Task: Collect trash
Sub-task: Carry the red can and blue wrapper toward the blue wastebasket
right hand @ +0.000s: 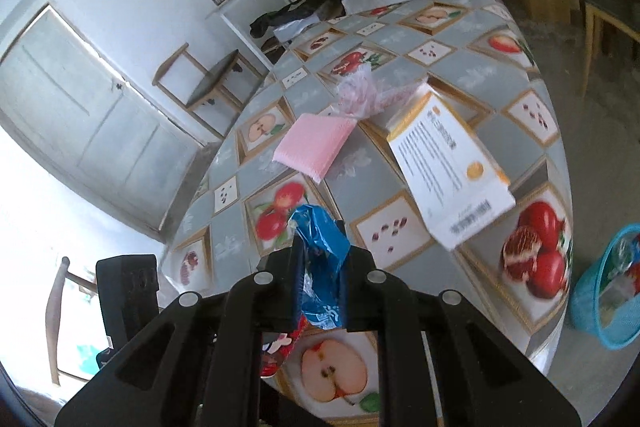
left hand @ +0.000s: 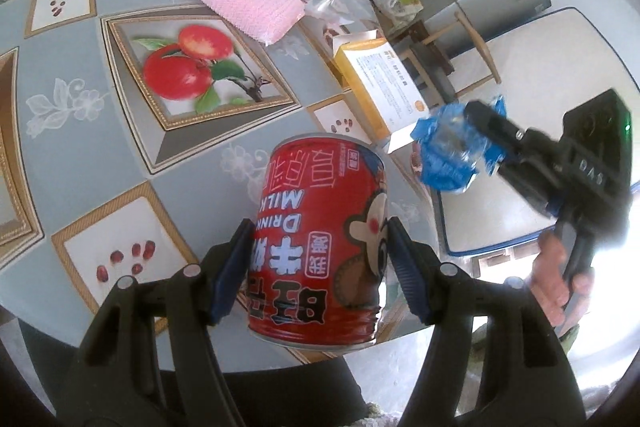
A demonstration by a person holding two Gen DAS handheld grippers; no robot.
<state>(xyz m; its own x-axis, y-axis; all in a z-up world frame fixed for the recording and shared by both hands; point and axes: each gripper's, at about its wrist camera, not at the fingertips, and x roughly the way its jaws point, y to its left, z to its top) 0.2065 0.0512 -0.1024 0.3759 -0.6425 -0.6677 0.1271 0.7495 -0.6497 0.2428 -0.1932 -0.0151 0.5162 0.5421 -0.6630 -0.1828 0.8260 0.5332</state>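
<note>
Left gripper [left hand: 320, 259] clamps the red can [left hand: 320, 247] at mid-body, tilted, lifted off the table [left hand: 100, 131] near its edge. Can is rigid, smooth, probably light if empty; the mid-wall hold suits it. Right gripper [right hand: 320, 283] pinches a crumpled blue wrapper [right hand: 320, 251], jaws nearly together; the film is flimsy and slippery, best gripped at the bunched part. Both grippers angle downward. Blue basket [right hand: 600, 291] stands on the floor beside the table.
</note>
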